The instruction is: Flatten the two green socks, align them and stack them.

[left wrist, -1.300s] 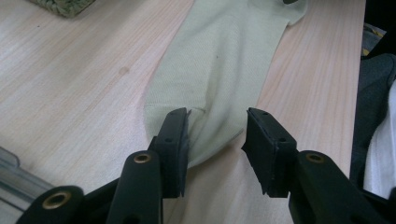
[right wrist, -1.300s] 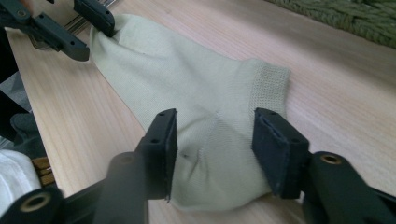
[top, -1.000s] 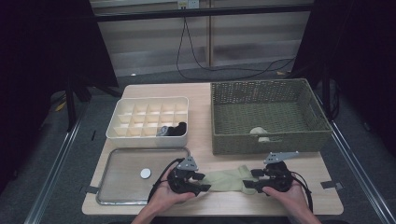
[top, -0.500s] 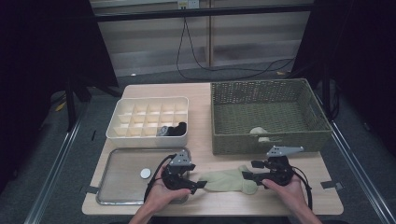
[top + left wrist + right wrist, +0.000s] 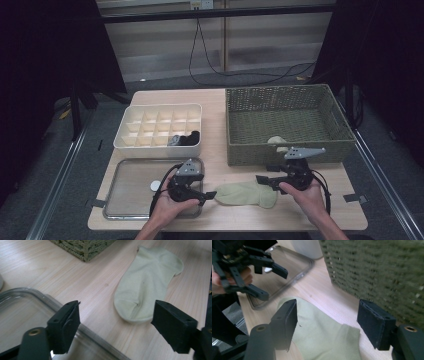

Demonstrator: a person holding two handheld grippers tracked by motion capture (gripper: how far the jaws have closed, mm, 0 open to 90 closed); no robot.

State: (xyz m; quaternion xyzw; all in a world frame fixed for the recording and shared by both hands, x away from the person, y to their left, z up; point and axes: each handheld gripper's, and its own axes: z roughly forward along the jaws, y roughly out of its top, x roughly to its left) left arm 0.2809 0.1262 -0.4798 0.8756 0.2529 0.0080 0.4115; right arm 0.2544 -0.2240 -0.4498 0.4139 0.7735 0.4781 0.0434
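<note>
A pale green sock (image 5: 246,194) lies flat on the wooden table near its front edge. My left gripper (image 5: 210,195) stands open at the sock's left end; its jaws have just opened wide and eased in a little. In the left gripper view the sock (image 5: 147,280) lies just ahead of the left gripper (image 5: 117,306), untouched by either pad. My right gripper (image 5: 262,181) is open and hovers over the sock's right end. In the right gripper view the sock (image 5: 319,335) spreads below the right gripper (image 5: 327,303), and the left gripper (image 5: 275,284) shows farther off.
A woven green basket (image 5: 285,125) at the back right holds another pale sock (image 5: 276,141). A white divided box (image 5: 160,127) at the back left has dark socks (image 5: 186,139) in one cell. A clear tray (image 5: 135,200) with a small white disc (image 5: 155,185) lies front left.
The left gripper's jaws have opened and let go of the sock's left end. The right gripper has risen a little off the sock. The sock stays flat on the table.
</note>
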